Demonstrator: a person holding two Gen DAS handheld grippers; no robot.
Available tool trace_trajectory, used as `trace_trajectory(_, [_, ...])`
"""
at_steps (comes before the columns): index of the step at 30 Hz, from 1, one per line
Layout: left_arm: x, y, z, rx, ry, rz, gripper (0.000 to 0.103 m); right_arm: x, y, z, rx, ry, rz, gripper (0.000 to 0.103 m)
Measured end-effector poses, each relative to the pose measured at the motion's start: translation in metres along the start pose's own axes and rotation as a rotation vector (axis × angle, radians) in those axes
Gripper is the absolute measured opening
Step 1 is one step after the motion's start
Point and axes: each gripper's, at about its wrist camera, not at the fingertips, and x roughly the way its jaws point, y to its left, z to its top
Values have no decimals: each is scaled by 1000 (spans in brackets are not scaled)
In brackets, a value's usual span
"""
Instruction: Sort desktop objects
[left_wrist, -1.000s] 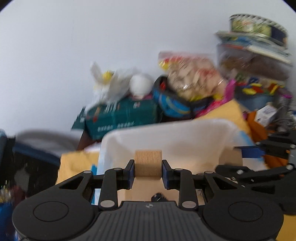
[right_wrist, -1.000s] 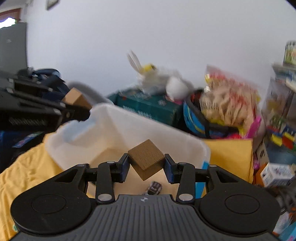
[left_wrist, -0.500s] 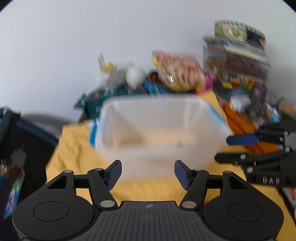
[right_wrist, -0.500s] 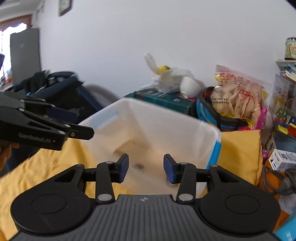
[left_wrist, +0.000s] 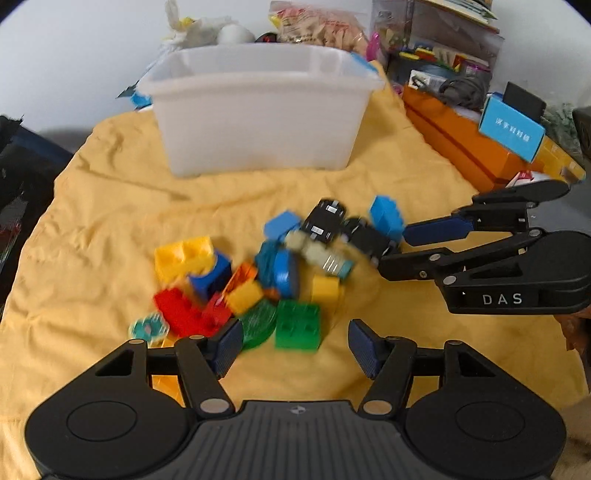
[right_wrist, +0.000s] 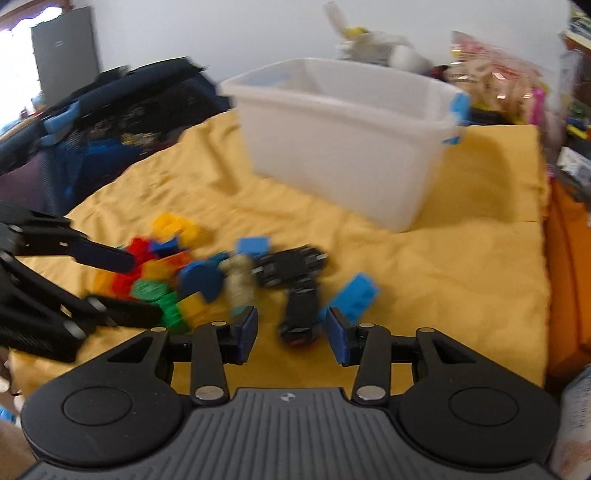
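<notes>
Both wrist views, tilted down onto the yellow cloth (left_wrist: 110, 206) covering the desk; we held two grippers over a heap of toy blocks (left_wrist: 240, 284). Left gripper (left_wrist: 291, 341): fingers wide apart, nothing btwn them, hovering just short of a green block (left_wrist: 297, 328) at the near edge of the heap. Right gripper (right_wrist: 291, 332): fingers partly apart and closing, w/ the near end of a black toy car (right_wrist: 301, 314) lying btwn their tips; pads not pressing on it as far as we could tell (motion blur). A light-blue block (right_wrist: 356, 295) lay just right of that car; a second black car (right_wrist: 291, 266) beyond it. White plastic bin (left_wrist: 258, 122) stood upright behind the heap, well apart from both grippers; contents hidden.
</notes>
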Motion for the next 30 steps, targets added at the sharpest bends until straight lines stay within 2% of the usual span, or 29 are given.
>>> trace_trajectory(4, [-5, 5, -3, -29, -9, 7, 66, 3, 23, -3, -71, 1, 35, 40])
trace_trajectory(9, [-11, 3, -3, -7, -35, 1, 65, 18, 43, 8, -231, -16, -9, 30])
trace_trajectory(12, [-14, 3, 4, 4, -58, 5, 65, 37, 41, 14, -218, 25, -3, 28])
trace_trajectory(17, [-6, 14, 34, -12, -86, 1, 65, 57, 43, 13, -213, 68, 0, 28])
trace_trajectory(20, [10, 19, 52, -4, -61, 8, 63, 64, 40, 8, -199, 92, -2, 25])
trace_trajectory(23, [30, 24, 65, 5, -31, 2, 55, 55, 40, 6, -205, 82, -16, 25])
trace_trajectory(25, [44, 25, 72, 12, 2, 6, 39, 45, 37, 4, -181, 82, -16, 25])
trace_trajectory(30, [73, 24, 76, 45, 72, 25, 38, 30, 30, -9, -119, 99, -14, 25])
